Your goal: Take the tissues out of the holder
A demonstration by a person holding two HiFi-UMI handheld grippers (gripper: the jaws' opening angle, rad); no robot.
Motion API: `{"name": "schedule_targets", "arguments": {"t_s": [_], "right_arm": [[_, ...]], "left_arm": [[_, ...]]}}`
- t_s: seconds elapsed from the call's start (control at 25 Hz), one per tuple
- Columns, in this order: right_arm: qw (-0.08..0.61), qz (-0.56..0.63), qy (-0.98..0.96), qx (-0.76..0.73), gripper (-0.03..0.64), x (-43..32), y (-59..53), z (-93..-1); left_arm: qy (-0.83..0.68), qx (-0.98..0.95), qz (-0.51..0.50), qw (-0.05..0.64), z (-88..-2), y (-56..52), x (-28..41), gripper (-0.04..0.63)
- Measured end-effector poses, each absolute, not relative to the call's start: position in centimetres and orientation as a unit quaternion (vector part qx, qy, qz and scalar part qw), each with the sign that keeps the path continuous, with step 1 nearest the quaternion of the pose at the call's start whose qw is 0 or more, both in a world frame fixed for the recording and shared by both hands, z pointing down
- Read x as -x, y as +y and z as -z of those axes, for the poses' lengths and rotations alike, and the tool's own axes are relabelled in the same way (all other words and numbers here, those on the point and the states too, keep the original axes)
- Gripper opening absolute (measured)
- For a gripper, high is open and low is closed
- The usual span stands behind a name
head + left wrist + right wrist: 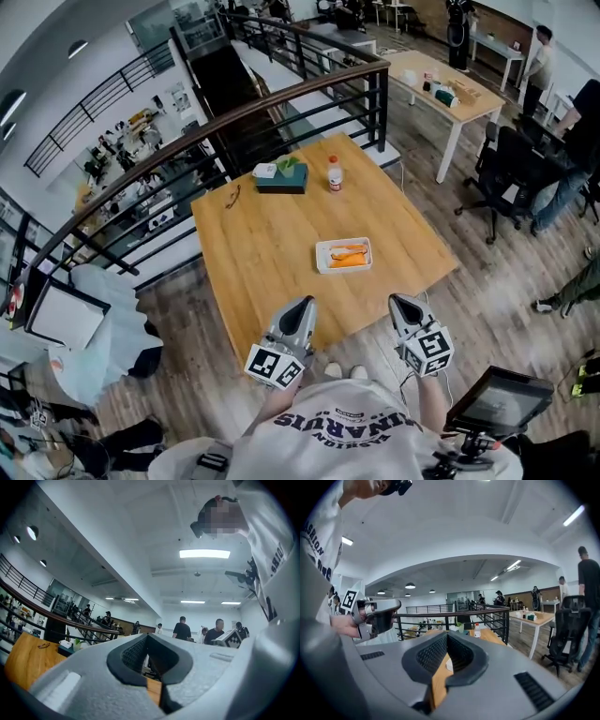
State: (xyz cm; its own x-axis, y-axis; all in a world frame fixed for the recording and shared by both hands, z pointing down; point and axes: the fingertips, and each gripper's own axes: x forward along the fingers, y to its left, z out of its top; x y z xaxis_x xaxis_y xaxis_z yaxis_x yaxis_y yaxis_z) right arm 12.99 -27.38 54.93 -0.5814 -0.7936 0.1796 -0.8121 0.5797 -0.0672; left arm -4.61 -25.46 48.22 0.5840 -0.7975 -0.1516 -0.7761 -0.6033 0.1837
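The left gripper (300, 307) has its jaws together with nothing between them; its own view shows only bare wood and the room past the pads. The right gripper (400, 304) is likewise closed and empty. Both are held side by side in front of the person, at 6 o'clock in the head view, just off the near edge of the wooden table (262, 239) and touching nothing on it.

Out from the grippers, at about 12 o'clock and near the table's near side, lies a white tray (320, 255) with orange pieces (348, 255) in it. Well beyond it, at about 11 o'clock and close to the far edge by the railing, sits the dark tissue holder (284, 184), with the white tissues (265, 170) showing on its 9 o'clock end and a bit of green beside them. A bottle (334, 175) with a red cap stands just at the holder's 3 o'clock, apart from it.

As I judge it, the task has not begun: the tissues are in the holder, neither gripper is near it, and both are shut. What is left is everything: reach across the table, open a gripper over the tissues, pinch them, and draw them out, perhaps steadying the holder with the other.
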Motion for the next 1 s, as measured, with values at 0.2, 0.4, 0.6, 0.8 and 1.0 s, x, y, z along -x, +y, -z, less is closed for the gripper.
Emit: {"name": "schedule_targets", "arguments": {"t_s": [0.2, 0.4, 0.6, 0.8, 1.0], "right_arm": [[0.151, -0.018, -0.903, -0.403, 0.009, -10.0, -32.0, -56.8], [0.239, 0.014, -0.906, -0.35, 0.047, -7.3, -38.1, -61.4], [0.347, 0.041, -0.892, -0.286, 0.179, -4.4, -43.0, -67.9], [0.448, 0.112, -0.852, -0.247, 0.303, -2.7, -48.0, -74.3], [0.526, 0.101, -0.813, -0.227, 0.379, -3.2, -52.6, -80.8]], "left_arm": [[-0.46, -0.879, 0.112, 0.059, -48.9, -25.8, 7.0, 0.0], [-0.478, -0.868, 0.117, 0.061, -49.4, -26.4, 9.4, 0.0], [-0.497, -0.858, 0.115, 0.06, -49.7, -26.6, 11.5, 0.0], [-0.513, -0.849, 0.1, 0.07, -50.6, -27.4, 13.1, 0.0], [-0.517, -0.848, 0.091, 0.072, -51.0, -27.8, 13.4, 0.0]]}}
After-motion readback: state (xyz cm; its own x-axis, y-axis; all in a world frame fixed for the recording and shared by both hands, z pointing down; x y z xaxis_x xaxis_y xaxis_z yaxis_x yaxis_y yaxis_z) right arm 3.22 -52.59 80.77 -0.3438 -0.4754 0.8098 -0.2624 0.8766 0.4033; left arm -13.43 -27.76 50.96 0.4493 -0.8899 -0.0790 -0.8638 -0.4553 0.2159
